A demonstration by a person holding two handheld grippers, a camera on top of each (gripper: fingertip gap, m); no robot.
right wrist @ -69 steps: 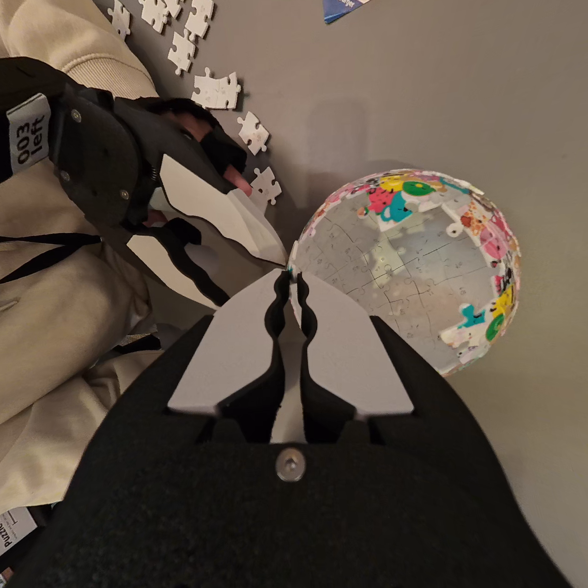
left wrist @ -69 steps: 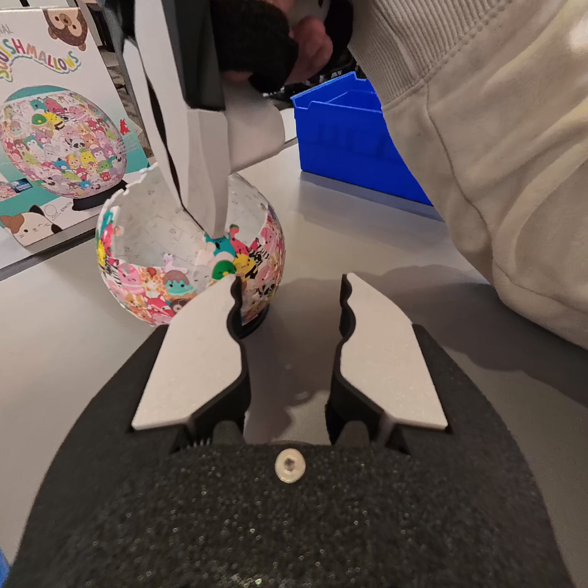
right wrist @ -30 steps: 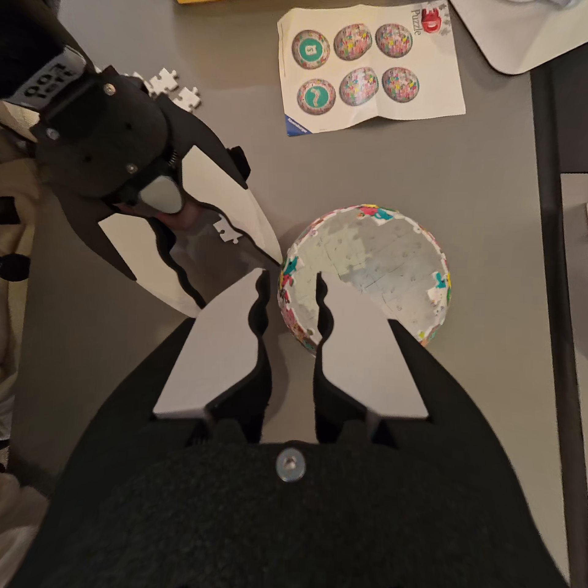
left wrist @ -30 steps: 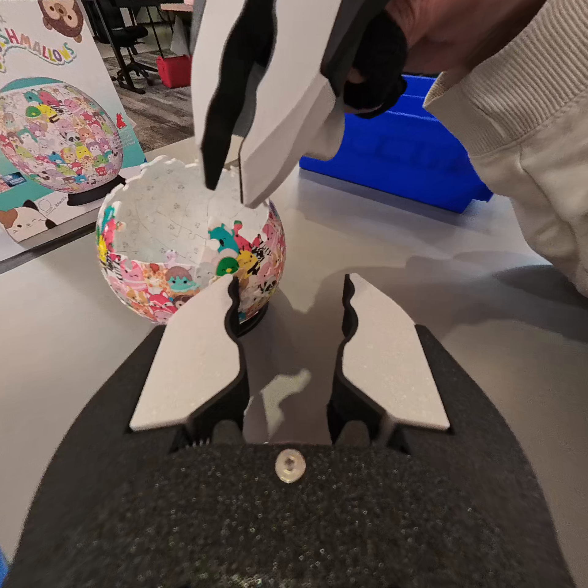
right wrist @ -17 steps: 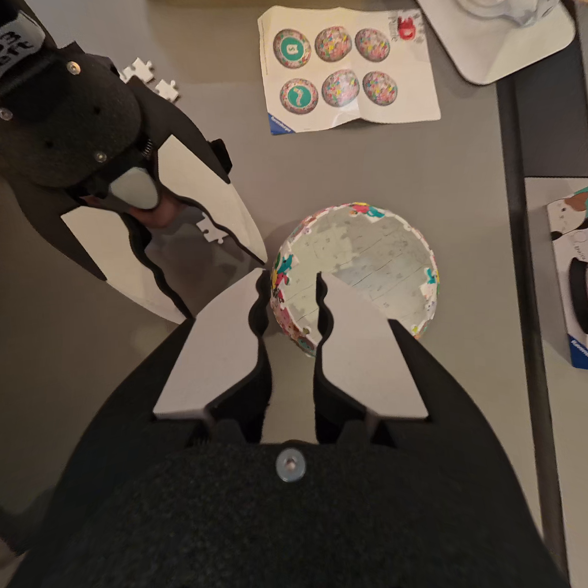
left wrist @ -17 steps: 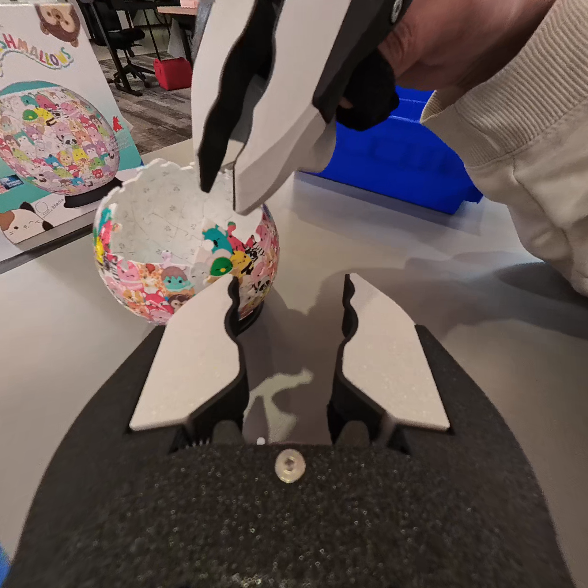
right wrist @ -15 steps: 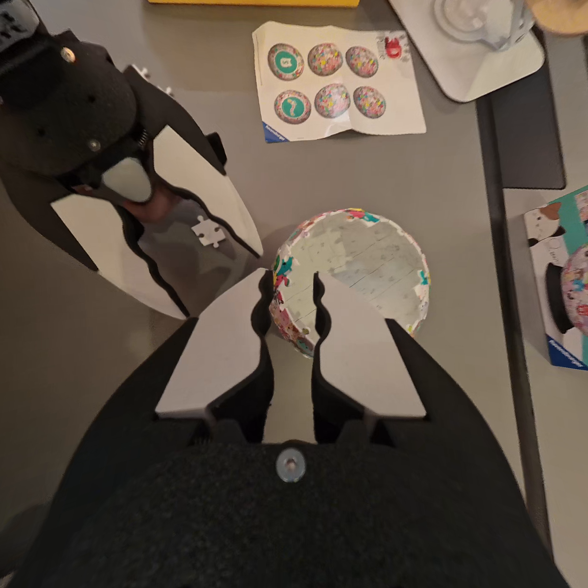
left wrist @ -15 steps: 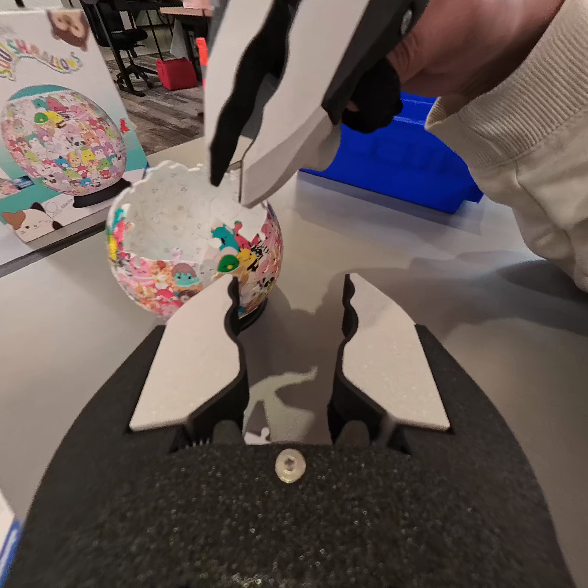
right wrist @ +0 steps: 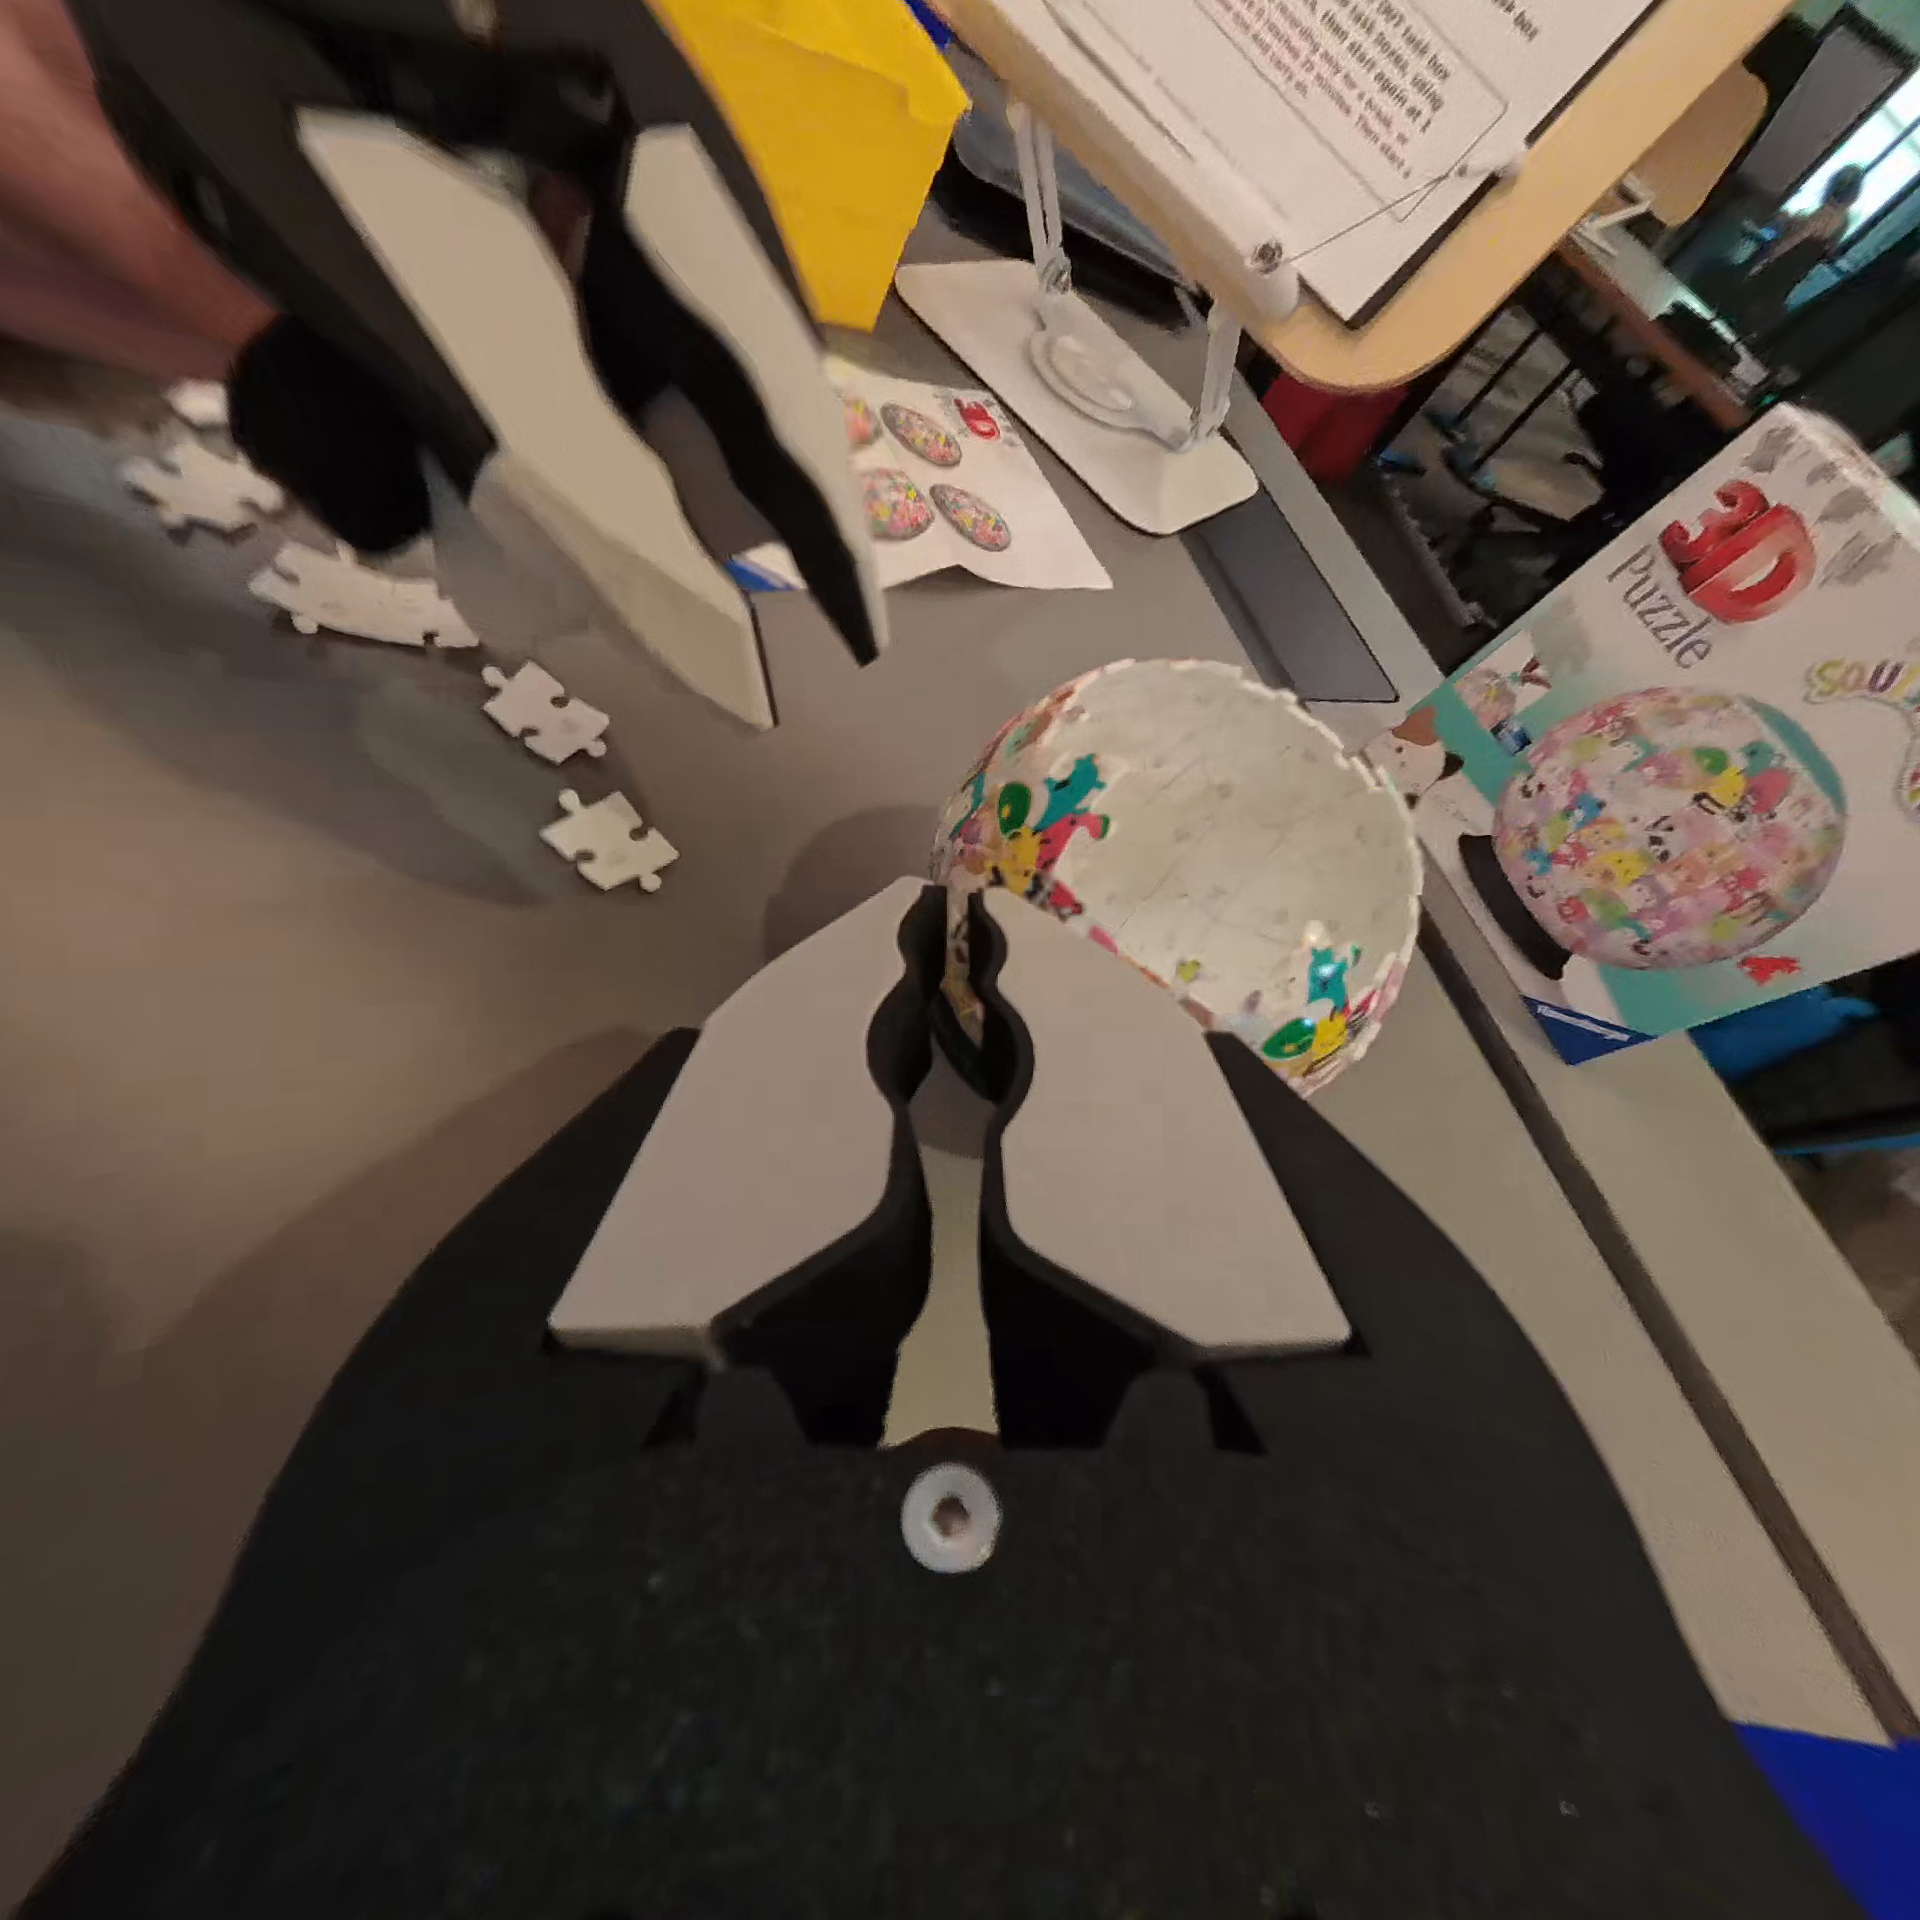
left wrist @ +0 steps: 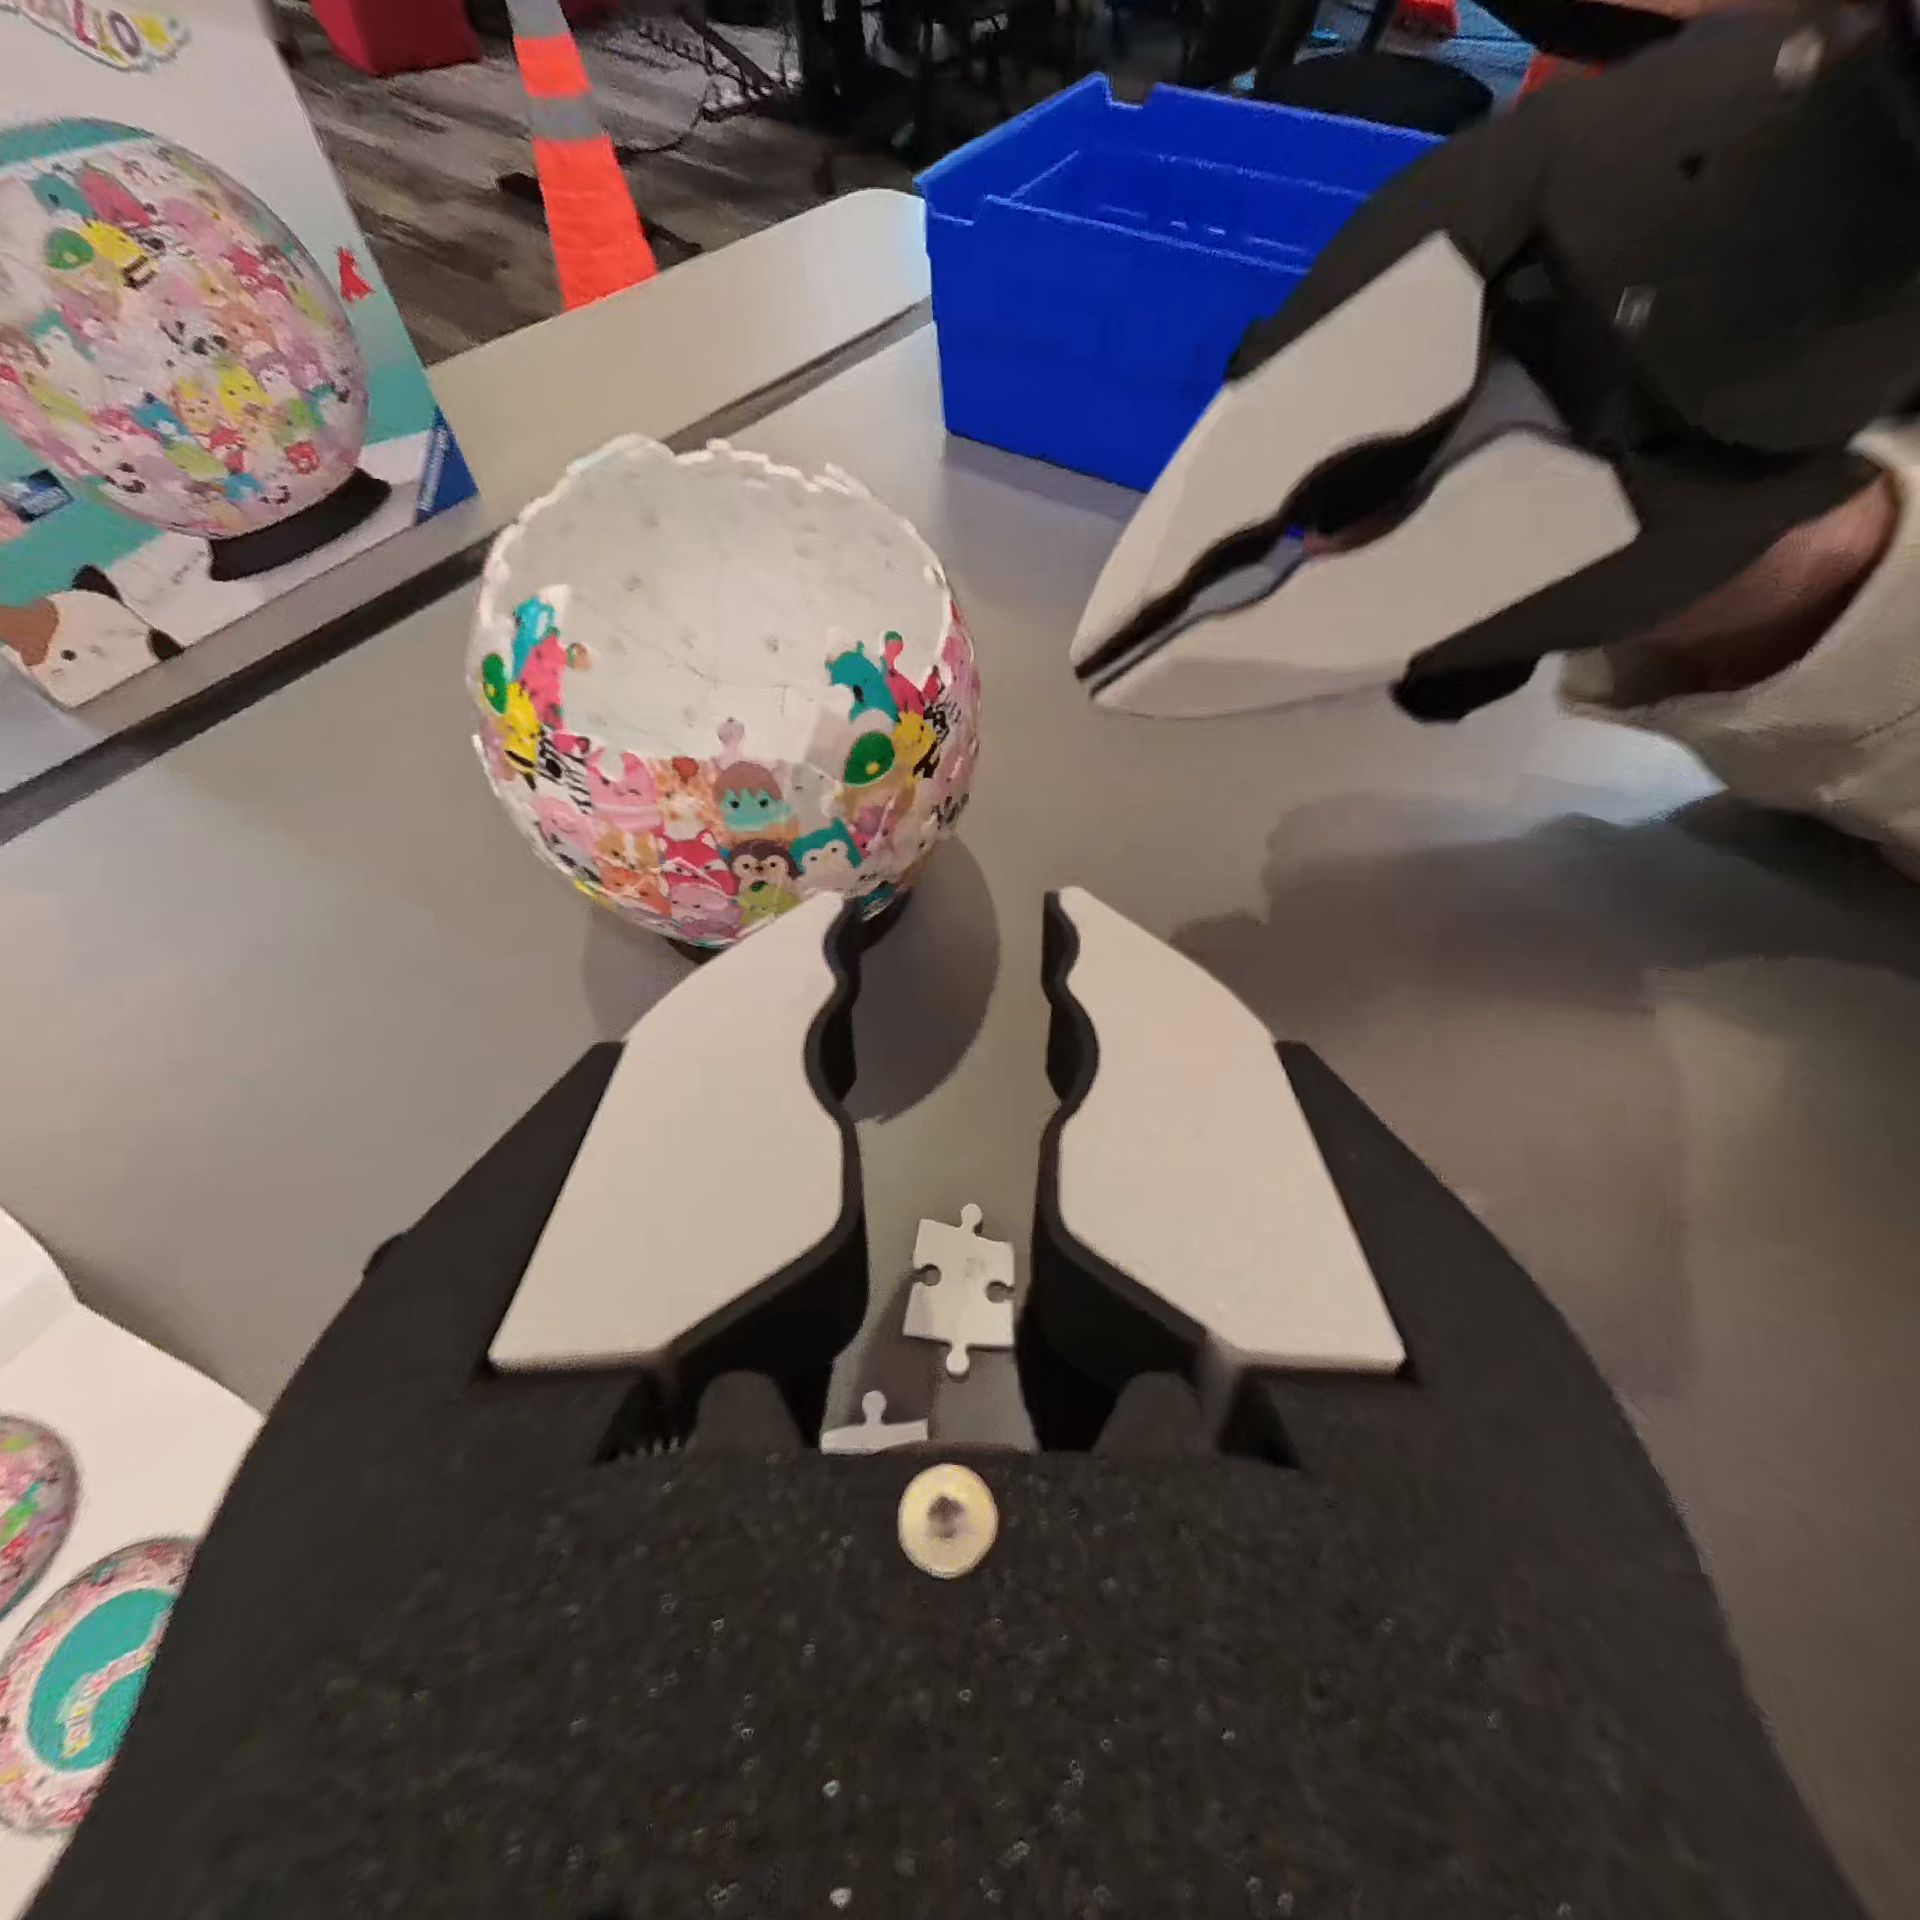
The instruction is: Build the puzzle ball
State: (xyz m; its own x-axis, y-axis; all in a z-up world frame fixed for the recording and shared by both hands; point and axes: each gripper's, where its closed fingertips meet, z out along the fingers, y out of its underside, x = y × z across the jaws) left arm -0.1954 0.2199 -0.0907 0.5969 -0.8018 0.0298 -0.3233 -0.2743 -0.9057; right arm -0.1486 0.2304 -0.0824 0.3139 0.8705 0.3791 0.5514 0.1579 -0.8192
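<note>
The half-built puzzle ball (left wrist: 717,717) is an open bowl, colourful outside and white inside, on a small black stand on the grey table. My left gripper (left wrist: 940,920) is open and empty, just in front of the ball; a loose white piece (left wrist: 961,1288) lies on the table between its fingers. My right gripper (left wrist: 1086,665) hovers to the right of the ball, apart from it, jaws shut. In the right wrist view the right gripper (right wrist: 956,909) points at the ball's (right wrist: 1226,831) near rim. I see no piece in it. The left gripper (right wrist: 816,675) hangs open above the table.
Loose white pieces (right wrist: 608,842) and a joined strip (right wrist: 353,603) lie left of the ball. The puzzle box (left wrist: 156,416) stands behind it. A blue bin (left wrist: 1122,312) is at the back right, a yellow bin (right wrist: 831,135), a document stand (right wrist: 1122,416) and an instruction sheet (right wrist: 956,488) farther off. The gap from one gripper's tips to the other's is roughly 6 cm.
The right gripper has moved from above the ball's opening off to its right side and its jaws have closed. The left gripper has drawn back, and a loose piece now shows between its fingers.
</note>
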